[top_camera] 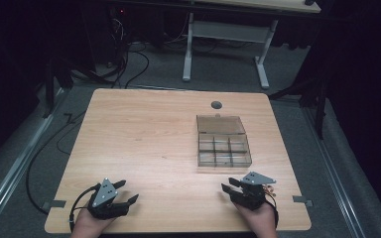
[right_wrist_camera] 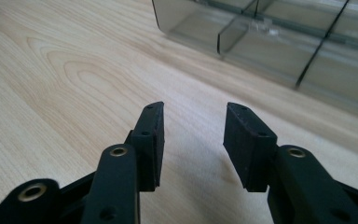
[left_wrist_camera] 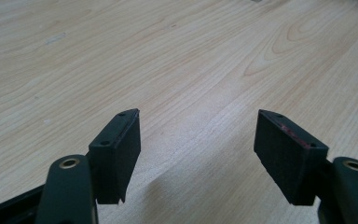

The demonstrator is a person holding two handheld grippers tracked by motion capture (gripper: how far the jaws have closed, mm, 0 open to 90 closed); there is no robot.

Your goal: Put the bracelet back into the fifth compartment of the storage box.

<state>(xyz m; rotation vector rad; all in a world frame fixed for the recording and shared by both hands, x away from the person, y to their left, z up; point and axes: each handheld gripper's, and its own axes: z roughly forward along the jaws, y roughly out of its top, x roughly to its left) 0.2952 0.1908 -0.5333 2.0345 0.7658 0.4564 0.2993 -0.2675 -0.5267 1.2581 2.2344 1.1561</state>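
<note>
The right hand-held gripper [right_wrist_camera: 193,140] hovers low over the wooden tabletop [right_wrist_camera: 74,84], its jaws partly apart with nothing between them. Ahead, near the jaws, lies a clear compartment box [right_wrist_camera: 279,42], open.

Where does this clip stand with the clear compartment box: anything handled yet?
Nothing looks done so far. The compartment box sits open on the table, lid back, and its compartments look empty. In hand: nothing; the left gripper and right gripper rest near the front edge, jaws apart with bare wood between them. The right one is nearer the box, so all handling remains.
</note>
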